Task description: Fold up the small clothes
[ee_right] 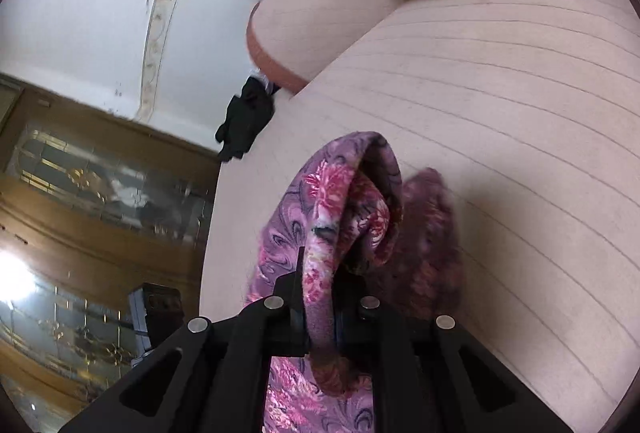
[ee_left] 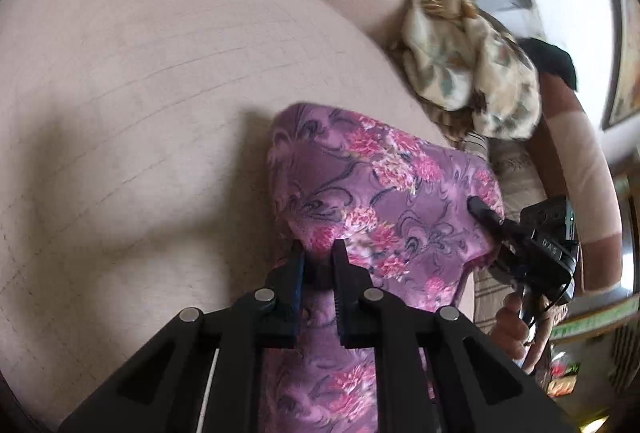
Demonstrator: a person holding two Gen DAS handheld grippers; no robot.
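Pink striped bed sheet [ee_left: 140,73] under purple floral garment [ee_left: 380,185], wooden glass-panelled doors [ee_right: 80,193] beyond.

One purple floral garment [ee_left: 372,193]; one cream floral cloth [ee_left: 468,61]; two hand-held grippers: left [ee_left: 319,253], right [ee_right: 320,273]

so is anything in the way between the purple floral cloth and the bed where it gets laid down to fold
Nothing visible. Both the left gripper and the right gripper already clamp the purple floral cloth, and the pink bedspread beyond it is bare. The beige floral garment lies off to the side.
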